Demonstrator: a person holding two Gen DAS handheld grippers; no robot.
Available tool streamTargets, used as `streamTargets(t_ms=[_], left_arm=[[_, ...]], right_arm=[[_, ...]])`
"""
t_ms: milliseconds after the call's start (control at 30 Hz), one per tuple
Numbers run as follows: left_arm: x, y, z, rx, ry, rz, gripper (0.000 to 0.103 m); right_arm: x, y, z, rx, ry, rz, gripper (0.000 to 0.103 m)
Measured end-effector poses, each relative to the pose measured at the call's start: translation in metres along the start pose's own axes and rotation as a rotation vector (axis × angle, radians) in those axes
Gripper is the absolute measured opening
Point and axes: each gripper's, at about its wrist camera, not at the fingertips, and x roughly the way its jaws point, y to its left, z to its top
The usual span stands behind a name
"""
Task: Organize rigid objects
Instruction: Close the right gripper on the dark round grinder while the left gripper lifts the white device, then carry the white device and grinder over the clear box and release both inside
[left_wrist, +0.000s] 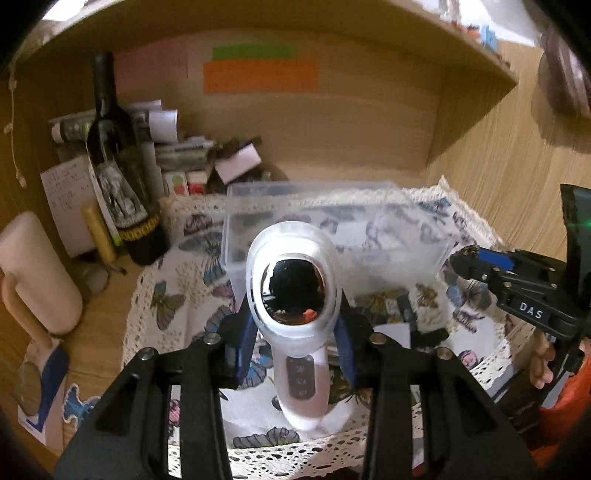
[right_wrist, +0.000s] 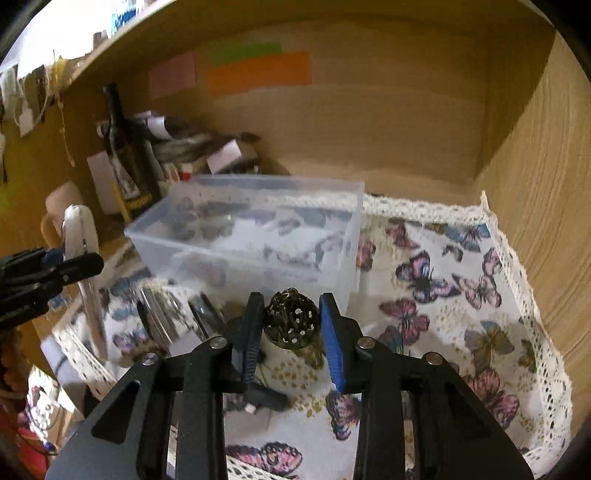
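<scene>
left gripper (left_wrist: 295, 328) clamps white handheld device (left_wrist: 291, 288); right gripper (right_wrist: 291, 328) pinches perforated metal ball (right_wrist: 291, 323); lower both gently into clear bin (right_wrist: 243, 229).

White handheld device (left_wrist: 291, 295) upright, mirror-faced — dark perforated ornament (right_wrist: 291, 323) near clear bin (right_wrist: 255, 236).

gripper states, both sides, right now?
Left gripper: shut on the white handheld device.
Right gripper: shut on the dark perforated ball.
</scene>
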Motion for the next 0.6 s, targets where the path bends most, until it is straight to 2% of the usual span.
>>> streamTargets(t_ms=[300, 600], left_arm=[[-0.024, 0.003, 0.042, 0.005, -0.123, -0.026, 0.038], [-0.015, 0.004, 0.086, 0.015, -0.19, -0.046, 0.038]], right_arm=[[-0.012, 0.007, 0.037, -0.011, -0.093, -0.003, 0.028], [-0.009, 0.008, 0.071, -0.027, -0.152, -0.01, 0.028]])
